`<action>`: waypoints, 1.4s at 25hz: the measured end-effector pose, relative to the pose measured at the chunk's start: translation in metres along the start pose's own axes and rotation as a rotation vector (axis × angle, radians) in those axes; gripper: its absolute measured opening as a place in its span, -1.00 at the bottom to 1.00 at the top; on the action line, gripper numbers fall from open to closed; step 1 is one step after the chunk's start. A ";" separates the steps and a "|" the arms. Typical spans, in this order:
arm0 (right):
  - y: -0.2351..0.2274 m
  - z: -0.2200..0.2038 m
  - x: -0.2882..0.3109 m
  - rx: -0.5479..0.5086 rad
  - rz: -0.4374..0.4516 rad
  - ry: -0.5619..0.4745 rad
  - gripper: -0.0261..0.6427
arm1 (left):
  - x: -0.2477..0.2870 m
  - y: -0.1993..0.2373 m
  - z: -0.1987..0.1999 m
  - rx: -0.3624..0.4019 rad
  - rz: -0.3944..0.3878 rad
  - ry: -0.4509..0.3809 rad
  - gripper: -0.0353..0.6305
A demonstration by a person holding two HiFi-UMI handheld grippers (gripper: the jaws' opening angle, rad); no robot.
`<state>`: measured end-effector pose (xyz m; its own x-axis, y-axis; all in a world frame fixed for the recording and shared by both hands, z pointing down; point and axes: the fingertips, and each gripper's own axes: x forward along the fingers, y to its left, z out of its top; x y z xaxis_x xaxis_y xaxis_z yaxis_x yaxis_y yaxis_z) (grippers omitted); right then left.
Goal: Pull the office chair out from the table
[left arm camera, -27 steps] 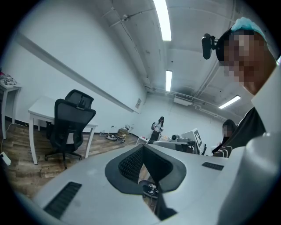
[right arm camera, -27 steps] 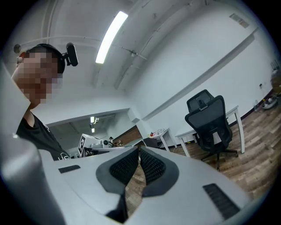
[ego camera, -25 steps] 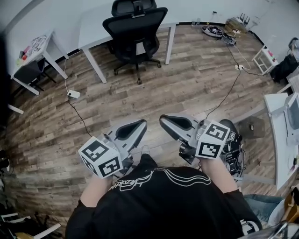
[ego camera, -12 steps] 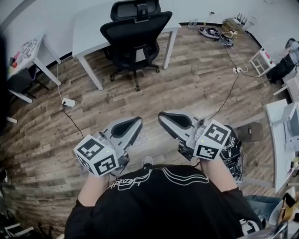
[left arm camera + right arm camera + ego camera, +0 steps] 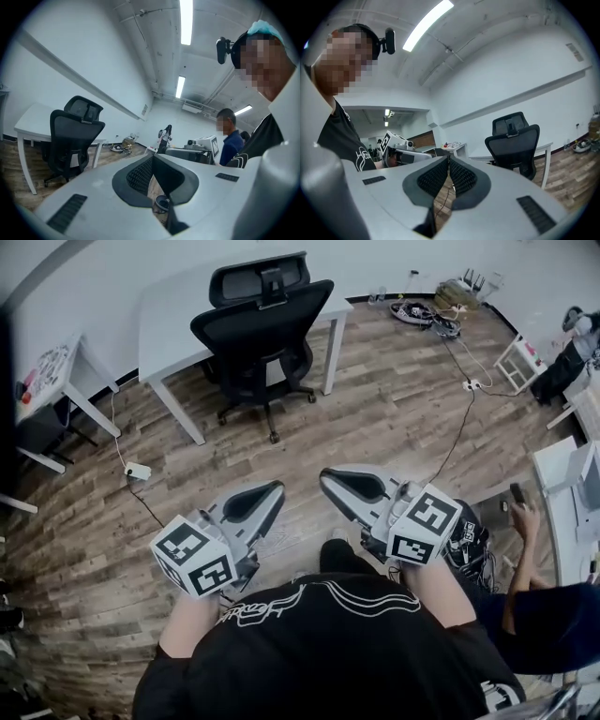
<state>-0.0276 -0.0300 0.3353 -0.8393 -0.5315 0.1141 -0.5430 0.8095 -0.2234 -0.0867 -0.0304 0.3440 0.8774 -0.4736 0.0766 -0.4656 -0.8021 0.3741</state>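
At 10 o'clock, side table [image 5: 82, 345]: small and cluttered, standing at the left edge well apart from everything else.
Cable [image 5: 138, 470]: a plug block and lead on the floor [image 5: 394, 409], between the side table and the left claw.
Table [image 5: 178, 310]: white, at 11 to 12 o'clock against the wall.
Chair [image 5: 262, 329]: black mesh, tucked against the table's near edge with its backrest facing the person. Its wheeled base is on the floor between the table legs.
Left claw [image 5: 272, 491]: jaws pressed together with nothing in them, pointing level toward the chair.
Right claw [image 5: 330, 482]: jaws likewise together and empty, just beside the left one.
Bystander [image 5: 520, 512]: a hand holding a phone at 3 o'clock, clear of the path.
Step in hand: closing in on the chair, by my reading; no grip has been made yet.
Doing it well: I would open both claws before arriving. One should take each side of the backrest's top edge, so the seat does not swivel. Then draw straight back toward 6 o'clock, keeping the wheels away from the cable.
Chair from the claws: ahead at about 11 o'clock and well apart. The left claw's [image 5: 152, 159] view shows the chair [image 5: 70, 136] left of its tips, and the right claw's [image 5: 448, 161] view shows the chair [image 5: 515, 145] to the right.
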 end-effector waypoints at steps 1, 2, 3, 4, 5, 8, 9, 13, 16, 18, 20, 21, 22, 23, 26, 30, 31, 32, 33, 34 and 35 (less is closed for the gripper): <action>-0.006 0.003 -0.001 -0.012 0.001 -0.001 -0.80 | 0.007 0.001 0.001 0.007 0.001 0.005 -0.88; -0.012 0.006 -0.001 -0.016 0.007 -0.007 -0.80 | 0.014 0.003 0.002 0.015 0.003 0.011 -0.88; -0.019 0.009 -0.001 -0.016 0.015 -0.013 -0.80 | 0.020 0.006 0.005 0.023 0.008 0.015 -0.88; -0.026 0.012 0.000 -0.016 0.024 -0.019 -0.80 | 0.027 0.009 0.008 0.029 0.016 0.017 -0.88; -0.035 0.015 0.001 -0.017 0.033 -0.021 -0.80 | 0.033 0.014 0.012 0.031 0.025 0.014 -0.88; -0.064 0.026 0.008 -0.023 0.064 -0.022 -0.80 | 0.054 0.030 0.028 0.021 0.059 -0.010 -0.88; -0.074 0.030 0.010 -0.025 0.074 -0.021 -0.80 | 0.061 0.037 0.032 0.019 0.071 -0.015 -0.88; -0.126 0.045 0.021 -0.018 0.104 -0.013 -0.80 | 0.101 0.067 0.047 0.015 0.112 -0.021 -0.88; -0.167 0.054 0.031 -0.013 0.136 0.003 -0.80 | 0.133 0.092 0.058 0.003 0.145 -0.031 -0.88; -0.193 0.061 0.035 -0.020 0.155 0.014 -0.80 | 0.156 0.107 0.067 0.002 0.168 -0.038 -0.88; -0.221 0.066 0.036 -0.029 0.167 0.025 -0.80 | 0.180 0.119 0.076 0.013 0.185 -0.045 -0.88; -0.234 0.068 0.035 -0.034 0.171 0.031 -0.80 | 0.191 0.124 0.080 0.022 0.193 -0.048 -0.88; -0.246 0.070 0.033 -0.041 0.174 0.036 -0.80 | 0.201 0.130 0.082 0.032 0.205 -0.050 -0.88; -0.257 0.071 0.032 -0.049 0.178 0.041 -0.80 | 0.208 0.135 0.084 0.040 0.221 -0.049 -0.88; -0.280 0.074 0.033 -0.076 0.180 0.062 -0.79 | 0.217 0.150 0.086 0.046 0.281 -0.039 -0.87; -0.303 0.072 0.039 -0.103 0.167 0.084 -0.79 | 0.219 0.172 0.084 0.060 0.336 -0.018 -0.87; -0.308 0.070 0.041 -0.102 0.170 0.085 -0.79 | 0.219 0.178 0.083 0.071 0.348 -0.010 -0.87; -0.313 0.070 0.043 -0.101 0.171 0.084 -0.79 | 0.219 0.185 0.083 0.085 0.360 -0.004 -0.87; -0.318 0.070 0.047 -0.103 0.169 0.084 -0.79 | 0.219 0.192 0.084 0.099 0.374 0.000 -0.87; -0.323 0.071 0.052 -0.109 0.164 0.087 -0.79 | 0.219 0.201 0.086 0.112 0.389 0.005 -0.87; -0.328 0.071 0.058 -0.117 0.156 0.093 -0.79 | 0.217 0.211 0.088 0.124 0.408 0.011 -0.87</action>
<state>0.1036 -0.3439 0.3462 -0.9095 -0.3763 0.1767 -0.4008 0.9066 -0.1319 -0.0042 -0.3342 0.3582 0.6189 -0.7582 0.2054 -0.7849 -0.5873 0.1973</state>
